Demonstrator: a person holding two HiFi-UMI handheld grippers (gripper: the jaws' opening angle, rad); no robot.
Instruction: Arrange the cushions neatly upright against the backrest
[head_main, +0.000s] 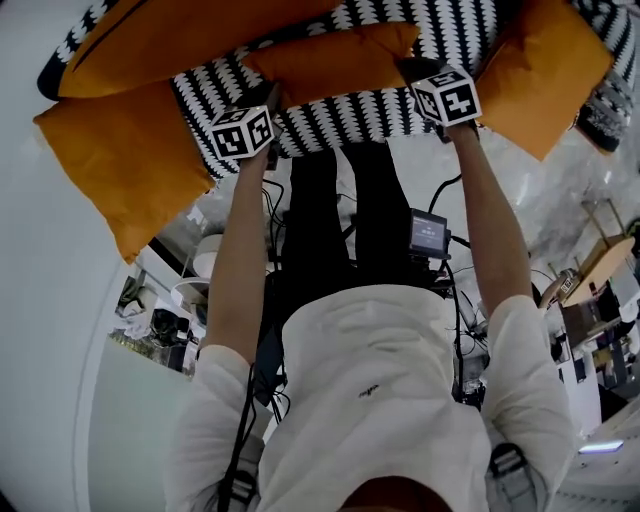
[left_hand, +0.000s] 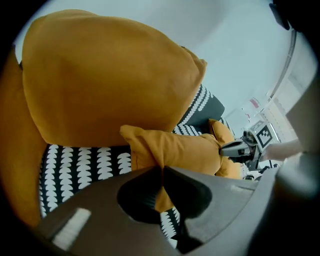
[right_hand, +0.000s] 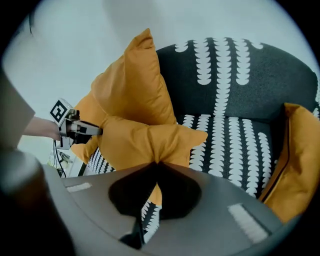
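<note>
Sofa (head_main: 390, 112) carrying several orange cushions (head_main: 130, 165), my left tool (head_main: 270, 97) and right tool (head_main: 418, 70) each clenched on one end of the middle cushion (head_main: 330, 60)

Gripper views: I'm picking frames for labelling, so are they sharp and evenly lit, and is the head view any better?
Left gripper view: heavy fisheye, black corners, the left gripper near the lens soft and shadowed, the middle cushion sharp. Right gripper view: same vignette, patterned seat crisp. Head view: dimmer, bowed edges.
</note>
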